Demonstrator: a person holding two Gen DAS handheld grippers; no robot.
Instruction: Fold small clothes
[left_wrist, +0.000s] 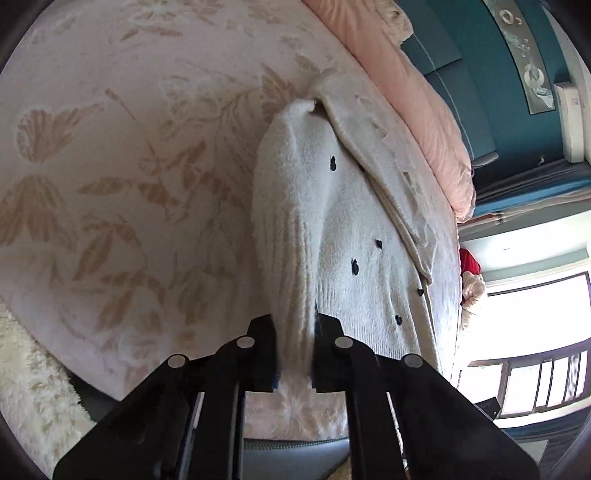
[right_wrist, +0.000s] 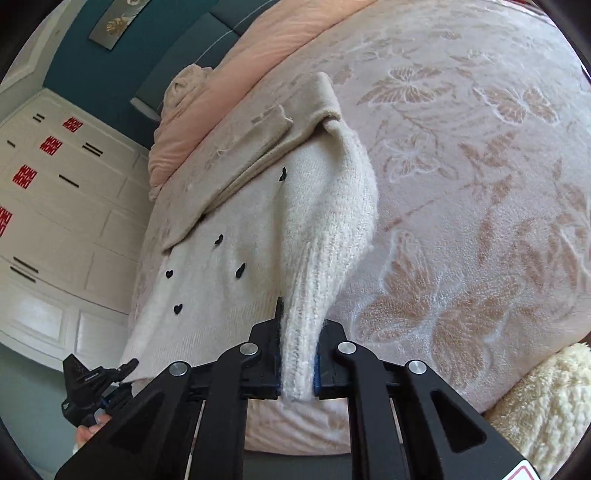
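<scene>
With the left gripper (left_wrist: 295, 350) and the right gripper (right_wrist: 297, 363) each clenched on a hem corner of the fluffy white knitted sweater with small black hearts (left_wrist: 354, 236) low in the frame, uneven lifting could let the loose knit slip from the fingers (left_wrist: 264, 354) or drag the beige garment (right_wrist: 258, 147) lying across its upper part off line.

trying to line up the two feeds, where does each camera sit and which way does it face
Left wrist: on the left gripper, looking down along its fingers at the white sweater on the bed; window beyond, no hand showing.
Right wrist: on the right gripper, facing down at the sweater; wardrobe beyond, left gripper at lower left.
Shared: sweater, bed, pink blanket.
</scene>
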